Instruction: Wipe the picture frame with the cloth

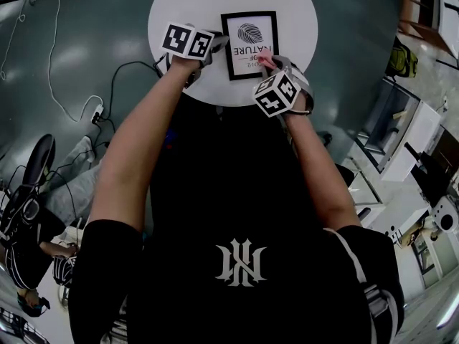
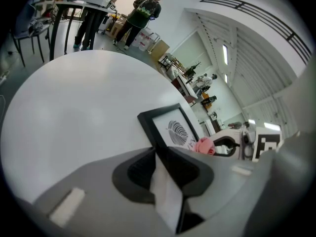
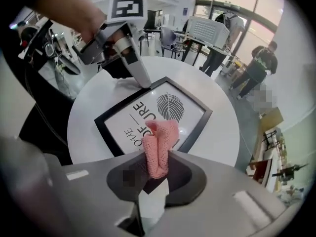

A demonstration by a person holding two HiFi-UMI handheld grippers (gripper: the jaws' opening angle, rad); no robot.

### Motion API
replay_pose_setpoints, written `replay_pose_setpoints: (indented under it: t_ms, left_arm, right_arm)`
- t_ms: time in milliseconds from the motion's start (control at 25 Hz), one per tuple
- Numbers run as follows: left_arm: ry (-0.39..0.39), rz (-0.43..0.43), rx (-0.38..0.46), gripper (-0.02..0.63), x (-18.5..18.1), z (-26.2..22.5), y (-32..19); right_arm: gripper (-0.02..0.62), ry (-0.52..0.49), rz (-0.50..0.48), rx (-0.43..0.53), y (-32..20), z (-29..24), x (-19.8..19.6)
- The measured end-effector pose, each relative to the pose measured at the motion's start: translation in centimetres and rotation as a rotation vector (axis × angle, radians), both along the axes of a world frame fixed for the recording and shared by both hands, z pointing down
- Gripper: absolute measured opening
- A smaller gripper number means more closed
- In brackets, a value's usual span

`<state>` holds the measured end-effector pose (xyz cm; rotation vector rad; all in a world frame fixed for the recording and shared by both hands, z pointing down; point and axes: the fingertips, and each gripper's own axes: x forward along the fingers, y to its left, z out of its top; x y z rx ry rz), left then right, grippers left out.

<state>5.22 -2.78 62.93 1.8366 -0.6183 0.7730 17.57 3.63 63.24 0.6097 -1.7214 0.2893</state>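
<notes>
Head view, looking steeply down: two bare forearms reach forward, each hand holding a grey two-jaw gripper topped by a cube of square markers.

The right gripper (image 1: 267, 61) sits at the near right corner of the black rectangular picture frame (image 1: 249, 45). Its jaws are clamped on a small pink knitted cloth (image 3: 159, 147). The cloth bunches out ahead of the jaws and appears to rest on the glass, over the lettering.

The left gripper (image 1: 215, 45) is at the left side of the picture frame. In the left gripper view, its jaws are pinched on that left edge, with the black moulding running between them, steadying it.

The picture frame lies flat and face up, near the person's edge of a round white table (image 1: 186, 6). Its long axis runs straight away from the person. The leaf drawing is at the far end and the lettering is nearer the person.

Wiping looks to be under way at the near end of the glass. No smear or dust shows, so how much is already clean cannot be judged. The far half, the leaf area and the black border seem still to be covered.

Beyond the picture frame, people stand by desks on a grey floor.
</notes>
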Motion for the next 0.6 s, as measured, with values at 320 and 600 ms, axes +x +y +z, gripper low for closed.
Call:
replay_pose_setpoints:
  t_ms: [320, 600]
  left_arm:
    - [0.008, 0.006, 0.002, 0.077, 0.2, 0.1, 0.2]
    - [0.008, 0.002, -0.001, 0.077, 0.3, -0.1, 0.2]
  right_arm:
    - [0.067, 0.063, -0.020, 0.094, -0.8, -0.6, 1.7]
    - [0.069, -0.107, 0.219, 0.060, -2.5, -1.7, 4.3]
